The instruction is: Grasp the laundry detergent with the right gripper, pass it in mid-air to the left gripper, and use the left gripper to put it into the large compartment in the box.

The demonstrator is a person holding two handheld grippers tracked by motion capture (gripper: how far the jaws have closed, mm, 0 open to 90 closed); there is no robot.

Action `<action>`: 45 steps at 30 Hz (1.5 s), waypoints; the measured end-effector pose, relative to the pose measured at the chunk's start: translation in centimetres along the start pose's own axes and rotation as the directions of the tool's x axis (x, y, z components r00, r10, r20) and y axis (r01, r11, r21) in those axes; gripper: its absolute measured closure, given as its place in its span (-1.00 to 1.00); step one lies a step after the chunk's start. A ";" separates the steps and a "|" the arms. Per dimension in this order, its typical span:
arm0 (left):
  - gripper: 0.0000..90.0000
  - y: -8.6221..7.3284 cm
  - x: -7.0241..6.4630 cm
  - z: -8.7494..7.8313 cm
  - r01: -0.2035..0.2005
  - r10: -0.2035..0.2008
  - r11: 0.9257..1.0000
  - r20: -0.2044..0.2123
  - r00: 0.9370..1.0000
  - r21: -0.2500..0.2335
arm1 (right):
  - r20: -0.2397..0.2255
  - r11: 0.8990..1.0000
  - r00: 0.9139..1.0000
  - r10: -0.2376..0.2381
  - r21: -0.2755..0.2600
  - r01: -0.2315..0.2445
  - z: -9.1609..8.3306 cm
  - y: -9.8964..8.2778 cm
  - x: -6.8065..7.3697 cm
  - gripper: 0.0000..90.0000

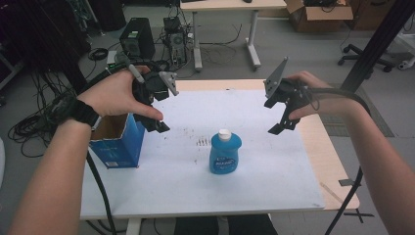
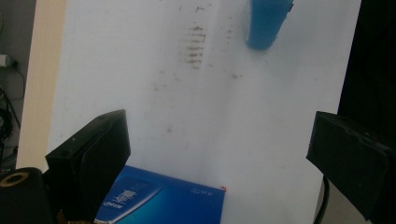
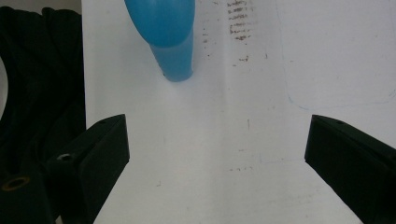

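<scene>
A blue bottle (image 1: 225,153) stood upright mid-table (image 1: 274,161), right of an open box (image 1: 116,142). I held both grippers, left (image 1: 155,113) and right (image 1: 285,117), wide and empty above it. It looked smooth, maybe slippery; I'd grasp its waist.

This looks like a lab or tech workroom. Past the white-topped table (image 1: 274,181), 2 computer towers (image 1: 138,38) sit on the grey floor among loose cables (image 1: 29,128). A second desk (image 1: 230,5) stands further back, with an open cardboard box (image 1: 318,14) and an office chair's wheeled base (image 1: 364,55) nearby.
</scene>
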State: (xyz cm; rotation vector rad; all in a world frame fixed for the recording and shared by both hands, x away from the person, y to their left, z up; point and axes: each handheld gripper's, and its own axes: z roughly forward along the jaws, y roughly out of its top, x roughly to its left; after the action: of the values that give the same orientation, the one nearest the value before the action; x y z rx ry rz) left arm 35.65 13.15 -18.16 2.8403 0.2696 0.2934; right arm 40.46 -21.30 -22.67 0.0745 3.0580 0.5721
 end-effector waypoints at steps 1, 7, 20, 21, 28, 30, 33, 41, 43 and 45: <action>-0.86 0.0 0.0 0.0 -0.002 0.002 1.000 0.001 1.000 0.002 | 0.001 1.000 1.000 -0.001 0.003 0.001 0.0 0.0 0.0 -0.87; -0.86 0.1 -0.1 0.0 0.001 -0.001 1.000 0.000 1.000 -0.001 | 0.006 1.000 1.000 -0.002 0.002 0.002 -0.2 0.0 0.2 -0.87; -0.87 0.3 0.1 0.1 0.006 -0.006 1.000 0.000 1.000 -0.003 | 0.019 0.997 1.000 -0.019 -0.076 0.021 -1.0 -0.4 0.0 -0.89; -0.87 0.3 0.1 0.1 0.004 -0.004 1.000 0.004 1.000 -0.003 | 0.017 0.996 1.000 -0.022 -0.090 0.023 -1.0 -0.4 0.0 -0.89; -0.87 0.3 0.1 0.4 0.010 -0.010 1.000 0.006 1.000 -0.001 | 0.011 0.986 0.999 -0.039 -0.160 0.040 -0.5 -0.7 -0.2 -0.91; -0.87 0.3 0.1 0.4 0.012 -0.012 1.000 0.007 1.000 0.001 | 0.008 0.983 0.999 -0.042 -0.178 0.043 -0.3 -0.8 -0.1 -0.92; -0.87 0.2 0.1 0.5 0.016 -0.016 1.000 0.005 1.000 -0.001 | 0.002 0.975 0.999 -0.051 -0.219 0.050 0.2 -1.1 -0.1 -0.92; -0.87 -0.1 -0.1 0.7 0.026 -0.026 1.000 0.007 1.000 0.001 | -0.016 0.950 0.998 -0.057 -0.308 0.050 1.6 -1.9 -0.1 -0.92; -0.87 -0.1 -0.2 0.8 0.028 -0.028 1.000 0.009 1.000 0.000 | -0.018 0.948 0.998 -0.057 -0.316 0.048 1.8 -2.0 -0.1 -0.92; -0.87 -0.2 -0.2 0.9 0.032 -0.032 0.999 0.008 0.999 0.002 | -0.033 0.934 0.998 -0.062 -0.354 0.046 2.6 -2.3 -0.1 -0.92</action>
State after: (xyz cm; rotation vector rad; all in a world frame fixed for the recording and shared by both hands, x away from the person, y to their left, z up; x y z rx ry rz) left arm 35.63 13.08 -19.07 2.8349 0.3140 0.2749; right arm 40.57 -22.52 -25.92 -0.0316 2.9296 1.1206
